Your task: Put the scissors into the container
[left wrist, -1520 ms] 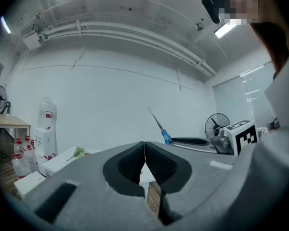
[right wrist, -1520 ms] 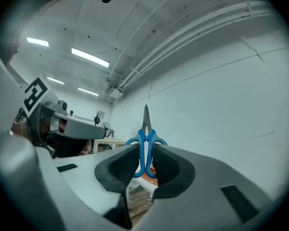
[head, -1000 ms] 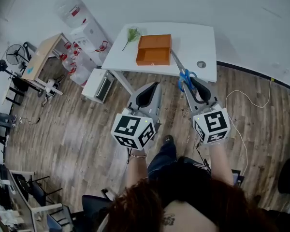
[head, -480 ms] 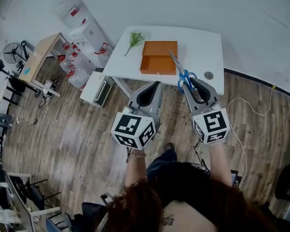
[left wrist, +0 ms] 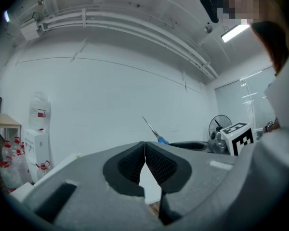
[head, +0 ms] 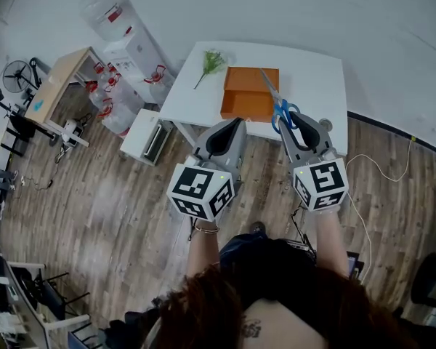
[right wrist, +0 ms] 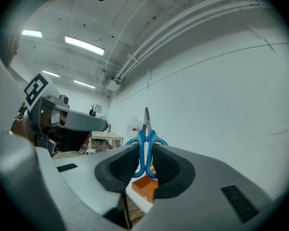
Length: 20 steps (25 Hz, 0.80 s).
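Observation:
Blue-handled scissors (head: 280, 107) stick out of my right gripper (head: 291, 119), which is shut on their handles; the blades point up and away over the orange container. In the right gripper view the scissors (right wrist: 146, 138) stand upright between the black pads. The orange container (head: 250, 94), an open box, sits on the white table (head: 314, 71); it also shows below the jaws in the right gripper view (right wrist: 143, 187). My left gripper (head: 227, 126) is shut with nothing in it, held off the table's near edge, left of the right one. From the left gripper view the scissors (left wrist: 153, 131) show at the right.
A green plant sprig (head: 211, 63) lies on the table left of the container. A small round object (head: 325, 125) sits near the table's front right corner. Water dispenser (head: 134, 46), wooden desk (head: 58, 84) and a low white unit (head: 151, 137) stand at the left on the wood floor.
Both grippers have come closer to the table. The scissors' blades now reach over the orange container's right side instead of lying short of it.

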### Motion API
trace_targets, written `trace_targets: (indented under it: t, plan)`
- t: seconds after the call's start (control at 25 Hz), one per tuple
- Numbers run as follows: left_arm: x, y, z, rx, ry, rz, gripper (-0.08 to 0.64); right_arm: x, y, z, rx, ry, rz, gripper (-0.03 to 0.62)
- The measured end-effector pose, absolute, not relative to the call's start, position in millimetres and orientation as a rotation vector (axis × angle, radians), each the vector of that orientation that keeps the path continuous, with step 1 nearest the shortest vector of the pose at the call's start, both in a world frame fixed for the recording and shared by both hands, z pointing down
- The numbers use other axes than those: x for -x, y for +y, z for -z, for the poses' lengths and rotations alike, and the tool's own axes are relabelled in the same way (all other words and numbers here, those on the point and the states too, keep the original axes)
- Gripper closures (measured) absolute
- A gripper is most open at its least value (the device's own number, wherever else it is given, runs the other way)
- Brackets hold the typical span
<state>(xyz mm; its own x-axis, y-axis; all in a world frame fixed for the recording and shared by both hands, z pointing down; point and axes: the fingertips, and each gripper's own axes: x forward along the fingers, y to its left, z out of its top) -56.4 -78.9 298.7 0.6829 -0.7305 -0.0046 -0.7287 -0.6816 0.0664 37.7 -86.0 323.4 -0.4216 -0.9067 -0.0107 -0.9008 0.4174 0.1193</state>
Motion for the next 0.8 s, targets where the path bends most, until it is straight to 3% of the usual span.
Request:
trace_targets:
  t: [0.8]
  plan:
    - [66.6,-147.8,-308.5,-2.809,-1.205,0.064,0.543,-30.3,-160.9,-343.2,-1.637,-2.504,0.169,0.512]
